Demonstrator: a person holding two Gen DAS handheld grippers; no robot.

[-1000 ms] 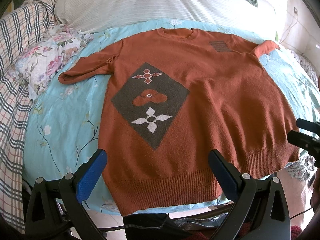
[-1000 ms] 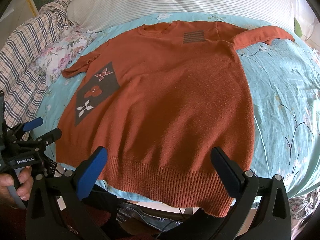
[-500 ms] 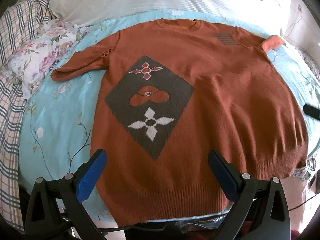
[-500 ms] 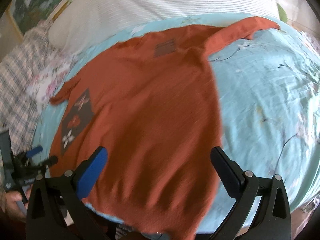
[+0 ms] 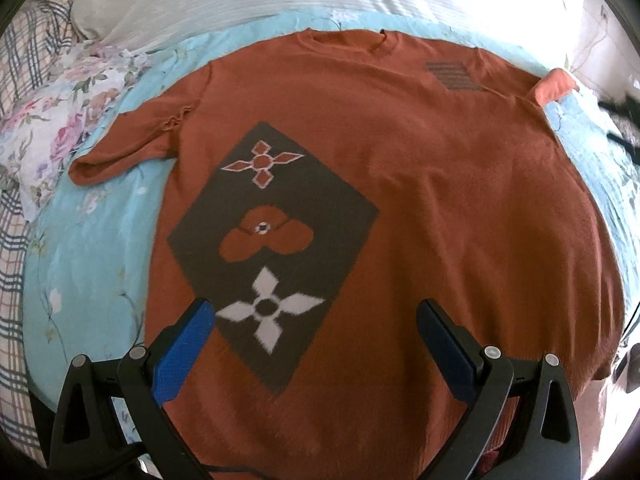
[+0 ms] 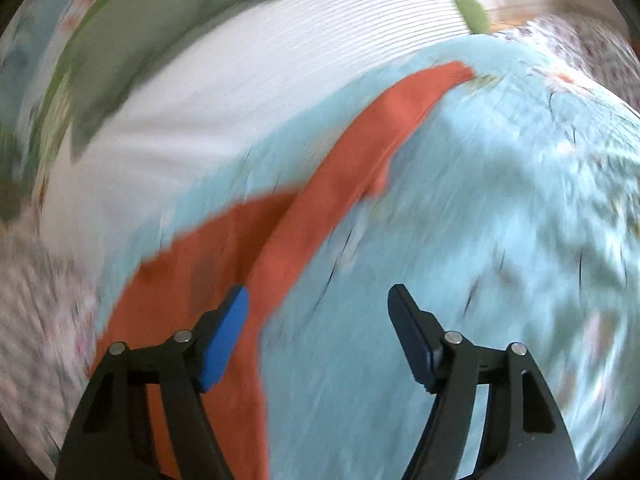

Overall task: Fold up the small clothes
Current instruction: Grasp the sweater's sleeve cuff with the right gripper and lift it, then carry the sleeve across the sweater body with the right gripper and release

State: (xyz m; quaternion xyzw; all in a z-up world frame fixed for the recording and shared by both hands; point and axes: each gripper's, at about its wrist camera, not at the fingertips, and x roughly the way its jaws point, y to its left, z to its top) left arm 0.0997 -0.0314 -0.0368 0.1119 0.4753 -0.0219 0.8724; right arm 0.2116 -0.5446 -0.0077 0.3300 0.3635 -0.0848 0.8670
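The left gripper [image 5: 314,312] has its two fingers spread wide apart, holding nothing, one pad blue and the other dark. The right gripper [image 6: 318,298] is likewise parted and holds nothing, though its view is heavily blurred.

The right gripper [image 6: 318,316] hangs with jaws spread wide over a pale blue floral bedsheet [image 6: 480,208]. A rust-orange knitted sweater [image 6: 224,264] lies left, its sleeve [image 6: 400,120] stretching far right. A white striped pillow [image 6: 248,80] lies beyond, blurred.
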